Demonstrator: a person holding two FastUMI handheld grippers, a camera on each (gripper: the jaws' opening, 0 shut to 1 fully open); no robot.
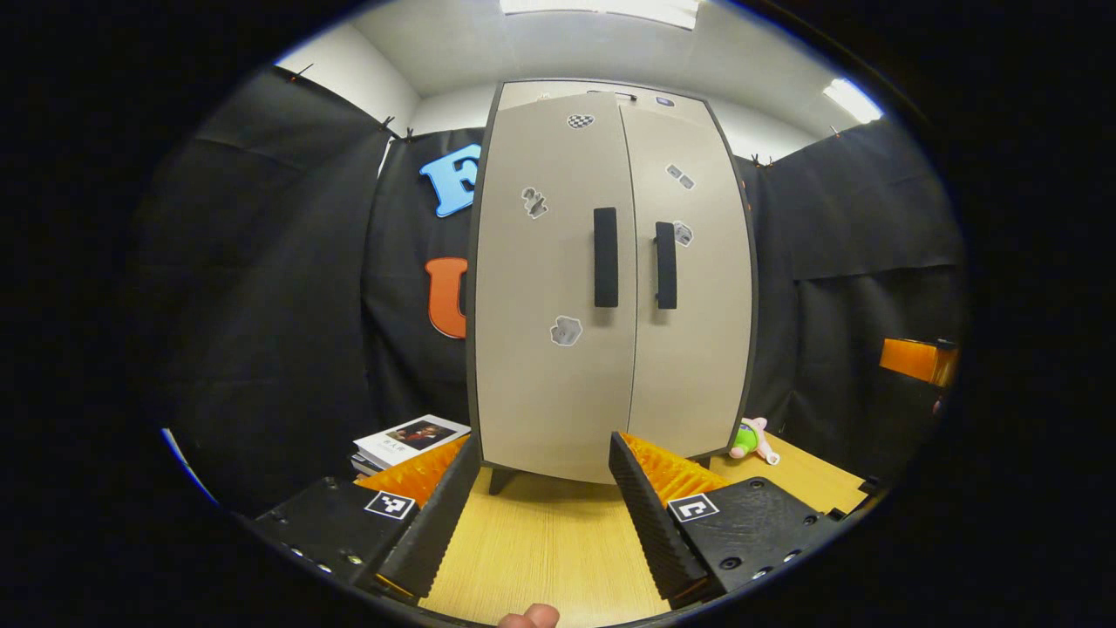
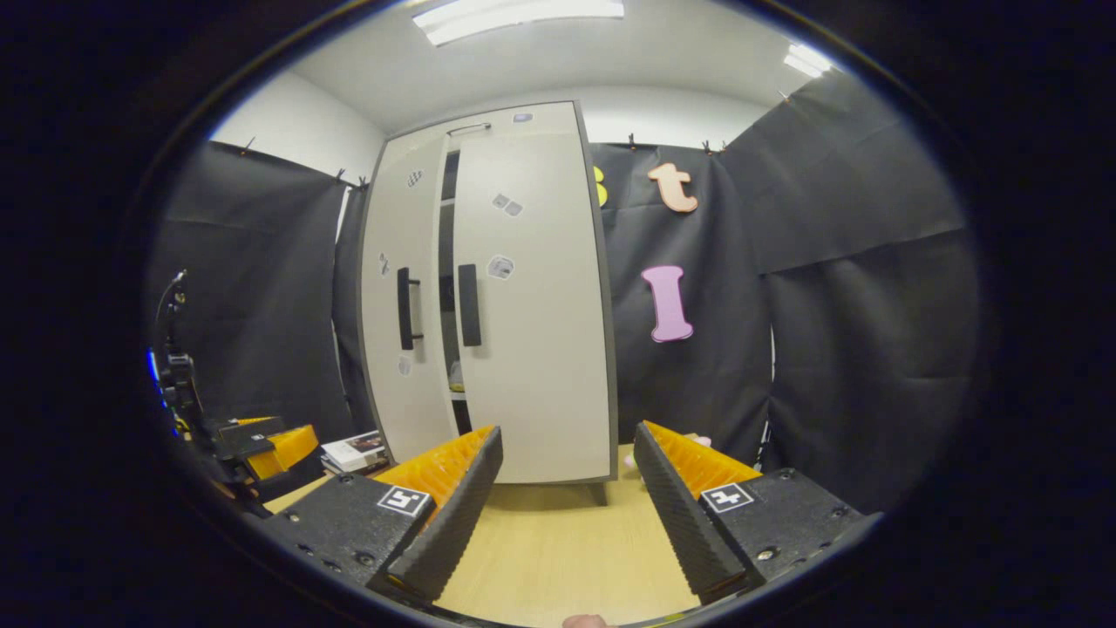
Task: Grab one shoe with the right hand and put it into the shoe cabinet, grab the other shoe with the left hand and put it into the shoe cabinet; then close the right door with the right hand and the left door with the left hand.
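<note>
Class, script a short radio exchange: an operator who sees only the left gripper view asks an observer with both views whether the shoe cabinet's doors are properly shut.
Operator: In the left gripper view the doors look closed. Are they?
Observer: Not quite. The right gripper view shows a dark gap between the two doors of the shoe cabinet, with a shelf visible through it.
Operator: Is the right gripper holding anything?
Observer: No. The right gripper is open, with bare table between its fingers, and it faces the right door.
</note>
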